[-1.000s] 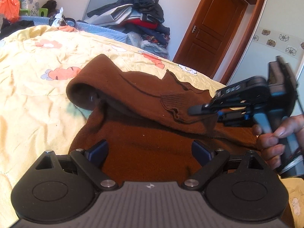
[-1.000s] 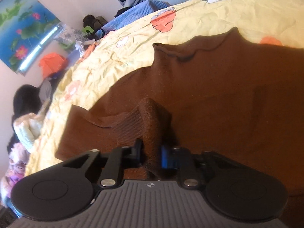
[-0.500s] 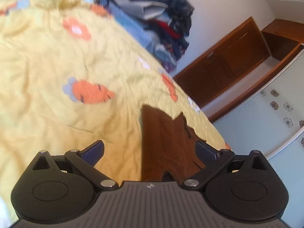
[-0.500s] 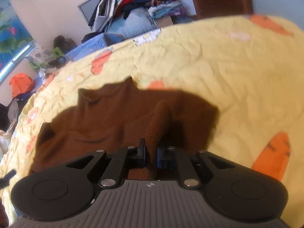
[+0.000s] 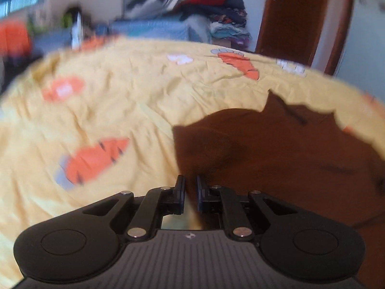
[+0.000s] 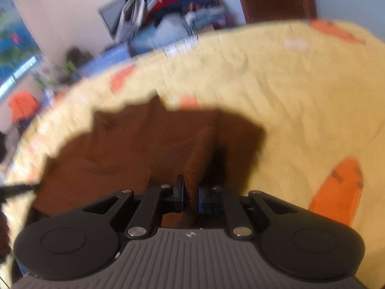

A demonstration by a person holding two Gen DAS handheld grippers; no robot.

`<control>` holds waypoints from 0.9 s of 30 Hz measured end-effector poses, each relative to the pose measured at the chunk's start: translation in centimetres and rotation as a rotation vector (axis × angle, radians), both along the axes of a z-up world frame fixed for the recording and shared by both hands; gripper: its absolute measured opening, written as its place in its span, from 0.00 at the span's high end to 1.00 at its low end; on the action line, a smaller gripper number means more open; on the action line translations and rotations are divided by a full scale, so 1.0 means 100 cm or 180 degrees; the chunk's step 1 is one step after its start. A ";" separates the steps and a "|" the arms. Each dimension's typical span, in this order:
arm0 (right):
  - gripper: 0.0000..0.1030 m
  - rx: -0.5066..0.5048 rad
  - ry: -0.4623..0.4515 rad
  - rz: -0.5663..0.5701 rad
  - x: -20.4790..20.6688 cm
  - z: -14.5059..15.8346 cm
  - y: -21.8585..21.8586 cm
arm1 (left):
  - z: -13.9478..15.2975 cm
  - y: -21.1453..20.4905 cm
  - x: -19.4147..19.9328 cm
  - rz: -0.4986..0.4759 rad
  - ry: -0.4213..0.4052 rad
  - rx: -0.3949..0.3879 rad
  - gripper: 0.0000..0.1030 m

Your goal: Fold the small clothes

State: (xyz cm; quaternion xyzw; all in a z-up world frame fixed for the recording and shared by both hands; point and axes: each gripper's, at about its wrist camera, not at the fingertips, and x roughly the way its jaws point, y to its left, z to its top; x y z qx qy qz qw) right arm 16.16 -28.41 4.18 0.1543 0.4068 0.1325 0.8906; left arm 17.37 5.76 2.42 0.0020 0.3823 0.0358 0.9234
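Note:
A small brown knit sweater (image 5: 276, 149) lies on a yellow bedspread with orange carrot prints (image 5: 120, 101). My left gripper (image 5: 190, 187) is shut on the sweater's left edge, with a thin bit of brown cloth between the jaws. In the right wrist view the sweater (image 6: 134, 144) spreads to the left, and my right gripper (image 6: 191, 190) is shut on a raised fold of it. The tip of the left gripper (image 6: 21, 189) shows at the far left edge of the right wrist view. Both views are blurred.
A pile of clothes (image 5: 204, 7) is stacked against the far wall beyond the bed. A brown wooden door (image 5: 296, 16) stands at the right. Clutter and an orange bag (image 6: 22, 106) sit at the bed's left side.
My left gripper was open and has shut on the sweater's left edge. My right gripper keeps its hold on the fold and has carried it across the sweater.

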 end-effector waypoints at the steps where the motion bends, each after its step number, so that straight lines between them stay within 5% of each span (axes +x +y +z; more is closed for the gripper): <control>1: 0.76 0.0058 0.0021 0.0001 -0.001 0.002 -0.001 | 0.000 -0.001 -0.003 0.0031 0.0022 0.0188 0.90; 4: 0.24 0.0161 -0.0174 -0.0056 -0.012 0.022 -0.009 | 0.010 0.016 -0.017 0.0200 0.0027 0.0191 0.89; 5: 0.20 0.0063 -0.0395 -0.0155 -0.019 0.032 -0.011 | 0.018 0.021 -0.026 0.0213 -0.0104 0.0058 0.89; 8: 0.21 -0.0016 -0.0718 -0.0193 -0.025 0.051 -0.004 | 0.039 0.016 -0.039 0.0023 -0.0502 -0.0411 0.78; 10: 0.21 -0.0072 -0.0756 0.0012 -0.018 0.052 0.019 | 0.040 -0.006 -0.025 -0.0238 -0.0499 -0.0536 0.43; 11: 0.21 -0.0175 -0.0733 0.0112 -0.012 0.048 0.032 | 0.036 -0.019 -0.017 -0.0348 -0.0463 -0.0527 0.37; 15: 0.25 -0.0681 -0.0347 0.0234 0.011 0.003 0.064 | -0.007 -0.045 0.012 -0.0530 -0.0033 -0.0344 0.35; 18: 0.23 -0.0921 -0.0761 0.0379 -0.007 -0.016 0.066 | -0.026 -0.045 -0.006 -0.0826 -0.0436 0.0128 0.31; 21: 0.21 -0.0915 -0.0731 0.0391 -0.004 -0.014 0.069 | -0.024 -0.039 -0.001 -0.0649 -0.0369 0.0063 0.17; 23: 0.20 -0.0994 -0.0713 0.0379 -0.008 -0.007 0.075 | -0.017 -0.040 -0.006 -0.0511 -0.0305 0.0069 0.17; 27: 0.13 -0.0347 -0.0825 0.0178 -0.063 0.028 0.045 | 0.004 -0.034 -0.066 -0.0659 -0.0444 -0.0003 0.18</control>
